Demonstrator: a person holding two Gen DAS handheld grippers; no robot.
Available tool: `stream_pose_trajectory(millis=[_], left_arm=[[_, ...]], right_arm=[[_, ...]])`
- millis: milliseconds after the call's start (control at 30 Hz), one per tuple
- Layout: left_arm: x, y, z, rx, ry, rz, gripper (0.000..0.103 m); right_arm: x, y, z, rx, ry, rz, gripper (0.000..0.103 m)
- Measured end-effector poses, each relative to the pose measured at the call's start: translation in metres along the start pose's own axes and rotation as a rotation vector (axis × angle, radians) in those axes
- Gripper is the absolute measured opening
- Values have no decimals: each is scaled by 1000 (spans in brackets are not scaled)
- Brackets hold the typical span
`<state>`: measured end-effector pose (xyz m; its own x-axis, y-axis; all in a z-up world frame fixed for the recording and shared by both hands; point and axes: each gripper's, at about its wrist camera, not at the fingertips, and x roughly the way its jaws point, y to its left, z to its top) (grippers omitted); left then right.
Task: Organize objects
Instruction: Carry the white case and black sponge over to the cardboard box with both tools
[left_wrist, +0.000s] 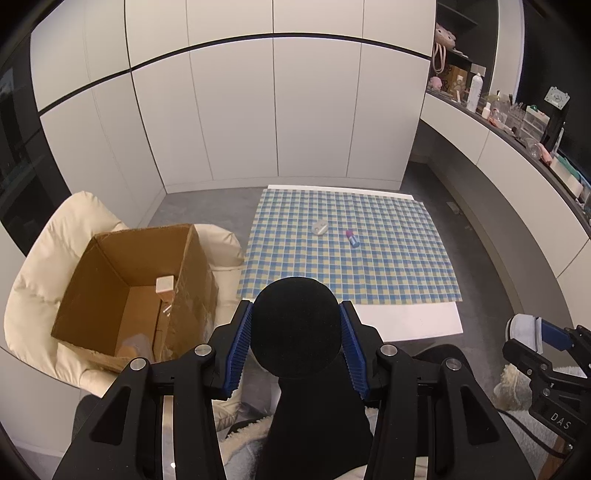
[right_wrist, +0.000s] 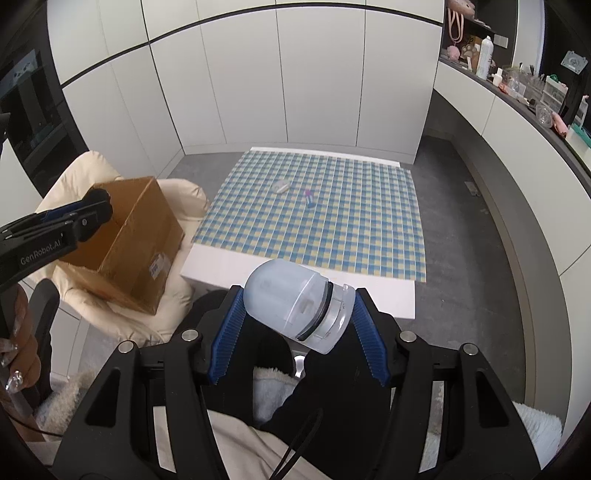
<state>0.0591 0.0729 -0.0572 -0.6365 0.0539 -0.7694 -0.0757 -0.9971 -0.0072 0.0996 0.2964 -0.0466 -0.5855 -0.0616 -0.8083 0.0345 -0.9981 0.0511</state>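
My left fingers (left_wrist: 295, 328) clamp a black foam ball (left_wrist: 295, 325), held above the near edge of the counter (left_wrist: 413, 321). My right fingers (right_wrist: 295, 314) grip a frosted bottle (right_wrist: 291, 306) lying tilted across them, cap end toward the right pad. On the counter's checked cloth (left_wrist: 369, 266), near its middle, lie a small white piece (left_wrist: 319, 227) and, just right of it, a pink-and-blue tube (left_wrist: 352, 238). Left of the counter, an open box (left_wrist: 136, 288) sits on a cream chair (left_wrist: 40, 280).
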Motion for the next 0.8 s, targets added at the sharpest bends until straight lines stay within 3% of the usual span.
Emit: stream_pose_trajectory(millis=[600,800], left_arm=[[12,14,-56,17,98,4,47],[15,12,-56,20,105,-16,47]], right_arm=[[0,-10,-54,47,89,22,62],[1,-21,-64,71,107,10,62]])
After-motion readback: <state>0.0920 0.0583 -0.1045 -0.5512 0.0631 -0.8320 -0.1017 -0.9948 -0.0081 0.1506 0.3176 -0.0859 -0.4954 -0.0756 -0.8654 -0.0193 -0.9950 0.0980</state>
